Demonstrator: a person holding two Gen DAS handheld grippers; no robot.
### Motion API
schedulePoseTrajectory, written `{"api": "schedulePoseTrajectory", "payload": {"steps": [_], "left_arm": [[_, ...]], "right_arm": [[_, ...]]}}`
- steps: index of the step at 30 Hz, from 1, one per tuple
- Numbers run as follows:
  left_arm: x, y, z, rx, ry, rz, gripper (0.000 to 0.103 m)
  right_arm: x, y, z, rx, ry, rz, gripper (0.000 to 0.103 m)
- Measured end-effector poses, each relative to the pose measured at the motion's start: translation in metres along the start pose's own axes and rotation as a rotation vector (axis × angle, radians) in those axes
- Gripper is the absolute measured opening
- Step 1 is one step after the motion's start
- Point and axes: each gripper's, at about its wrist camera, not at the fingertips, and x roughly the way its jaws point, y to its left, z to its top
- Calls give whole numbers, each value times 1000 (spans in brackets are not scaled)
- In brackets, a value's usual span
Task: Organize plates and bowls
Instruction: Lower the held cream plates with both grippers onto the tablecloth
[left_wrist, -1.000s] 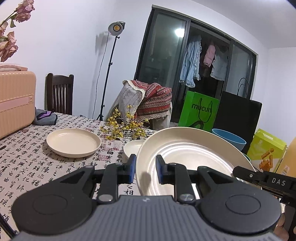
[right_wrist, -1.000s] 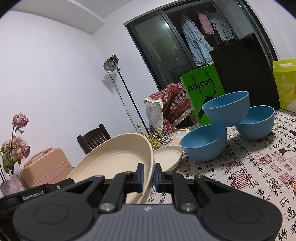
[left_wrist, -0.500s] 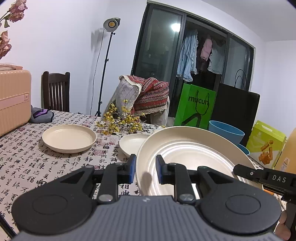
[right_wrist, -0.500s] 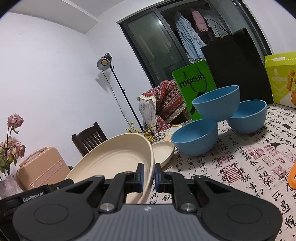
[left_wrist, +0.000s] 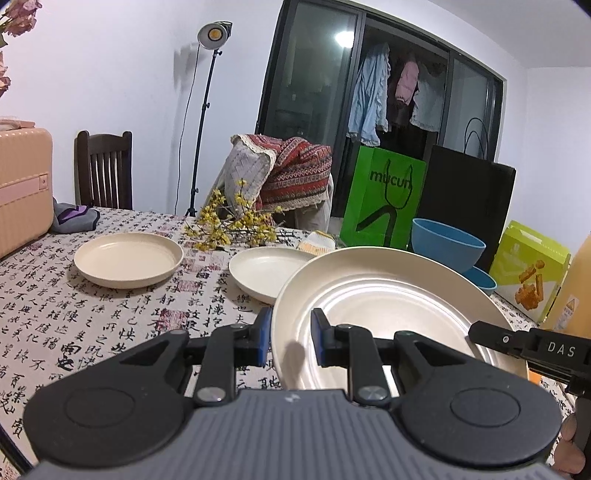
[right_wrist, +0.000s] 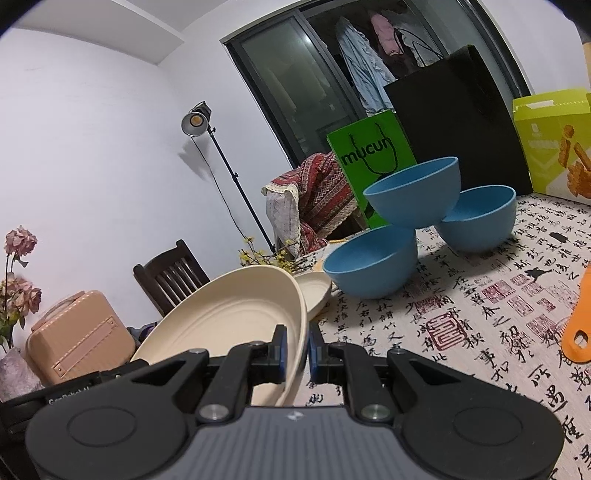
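Behind the held plate (left_wrist: 388, 295), more table (left_wrist: 110, 314) shows than before

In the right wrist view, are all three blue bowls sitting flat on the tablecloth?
No: one blue bowl is perched on the rims of the other two bowls, off the tablecloth.

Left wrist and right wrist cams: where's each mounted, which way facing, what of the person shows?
Left wrist: on the left gripper, looking along its fingers over the large cream plate toward two smaller plates; a bit of hand lower right.
Right wrist: on the right gripper, looking past the same plate's rim toward three blue bowls; no body visible.
Shared: large plate, green bag, floor lamp.
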Motion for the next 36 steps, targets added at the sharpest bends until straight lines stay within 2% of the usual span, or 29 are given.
{"api": "schedulePoseTrajectory", "payload": {"steps": [36], "left_arm": [[37,-19,-35,35,190,-9,22]], "right_arm": [[5,-42,-26,70,89,-75,12]]}}
